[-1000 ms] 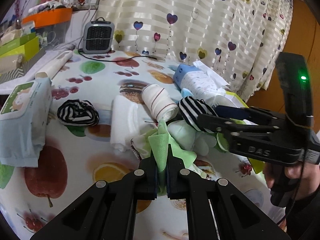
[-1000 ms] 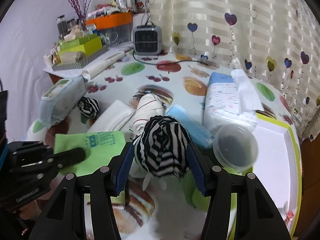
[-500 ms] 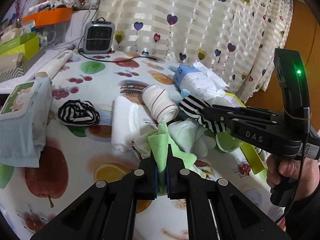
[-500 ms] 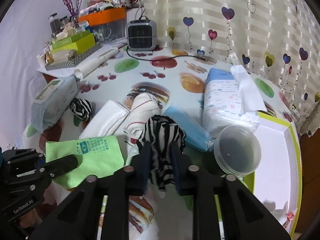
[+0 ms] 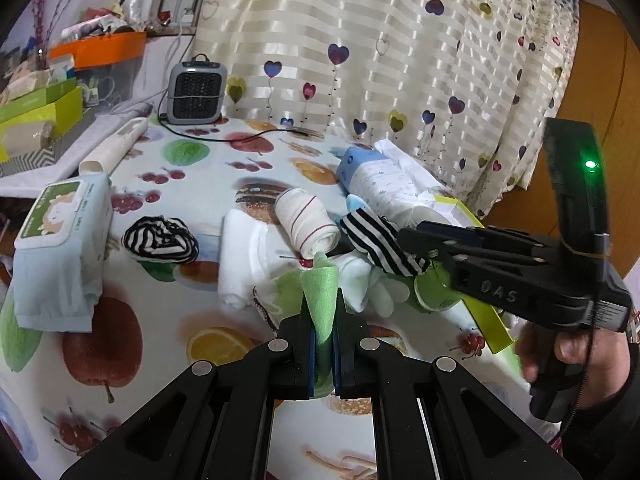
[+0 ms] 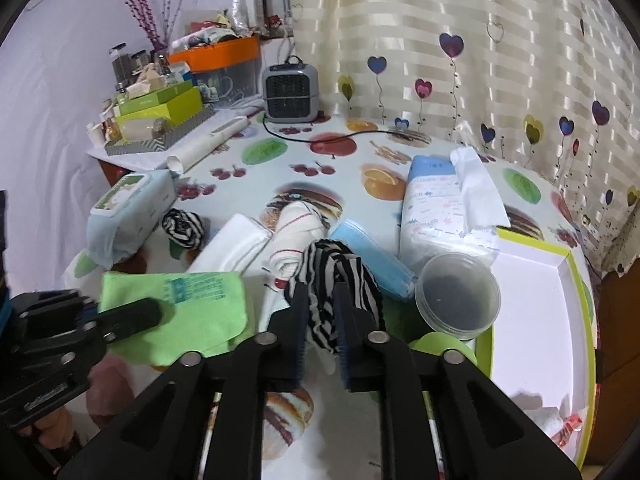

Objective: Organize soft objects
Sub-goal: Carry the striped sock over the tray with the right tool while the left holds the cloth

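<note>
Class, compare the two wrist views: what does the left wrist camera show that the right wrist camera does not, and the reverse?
Only the left wrist view: the right gripper from the side, and the hand holding it.

Only the right wrist view: the clear round tub, the white inside of the green-rimmed box, and printing on the green cloth.

Both: the striped fabric, rolled towel, wipes pack and heater.

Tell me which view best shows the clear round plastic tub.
Right wrist view: the clear round plastic tub shows whole, open side toward the camera, beside the white-lined box. In the left wrist view I cannot make it out behind the right tongs.
</note>
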{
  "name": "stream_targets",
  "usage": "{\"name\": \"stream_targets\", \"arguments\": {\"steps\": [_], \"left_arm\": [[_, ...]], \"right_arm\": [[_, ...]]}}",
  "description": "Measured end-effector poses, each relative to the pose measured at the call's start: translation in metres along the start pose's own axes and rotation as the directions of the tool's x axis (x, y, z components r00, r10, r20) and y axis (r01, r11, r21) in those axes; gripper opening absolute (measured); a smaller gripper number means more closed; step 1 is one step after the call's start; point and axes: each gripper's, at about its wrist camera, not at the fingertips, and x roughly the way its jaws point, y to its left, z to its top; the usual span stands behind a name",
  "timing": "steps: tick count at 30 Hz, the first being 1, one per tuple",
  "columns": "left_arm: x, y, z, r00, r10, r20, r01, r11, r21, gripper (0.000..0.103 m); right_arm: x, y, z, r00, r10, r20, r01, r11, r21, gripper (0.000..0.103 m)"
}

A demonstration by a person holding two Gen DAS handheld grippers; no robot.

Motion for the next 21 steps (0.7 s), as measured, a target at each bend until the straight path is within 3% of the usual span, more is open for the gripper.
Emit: {"name": "stream_targets", "arguments": {"steps": [1, 2, 8, 9, 11, 14, 21], "left_arm": [[0.0, 0.0, 0.0, 1.0, 0.002, -0.002, -0.002, 1.0, 0.0, 0.006], [0.0, 0.001, 0.0, 1.0, 0.004, -0.006, -0.004, 1.0, -0.001, 0.006], [0.001, 0.004, 0.002, 1.0, 0.009, -0.008, -0.009, 1.0, -0.003, 0.006], [0.001, 0.004, 0.002, 1.0, 0.009, -0.008, -0.009, 1.0, -0.003, 0.006], [0.001, 0.004, 0.003, 1.0, 0.011, -0.008, -0.011, 1.0, -0.006, 0.006], [0.001, 0.006, 0.004, 1.0, 0.013, -0.004, -0.013, 1.0, -0.009, 0.006], [-0.01, 0.001, 0.01, 1.0, 0.007, 0.029, -0.007, 1.0, 0.004, 0.006]], "right_arm": [[0.003, -0.001, 0.0, 1.0, 0.002, -0.006, -0.002, 1.0, 0.004, 0.045], [0.007, 0.0, 0.0, 1.0, 0.013, -0.01, -0.013, 1.0, 0.003, 0.056], [0.033, 0.001, 0.002, 0.997, 0.0, -0.075, 0.0, 1.0, 0.003, 0.056], [0.037, -0.002, 0.003, 0.996, 0.006, -0.089, -0.005, 1.0, 0.018, 0.054], [0.039, -0.003, 0.003, 0.996, 0.008, -0.09, -0.006, 1.0, 0.022, 0.022], [0.034, -0.003, 0.003, 0.997, 0.01, -0.072, -0.009, 1.0, 0.012, 0.013], [0.008, -0.005, 0.004, 0.999, 0.041, -0.009, -0.04, 0.998, 0.04, 0.013]]}}
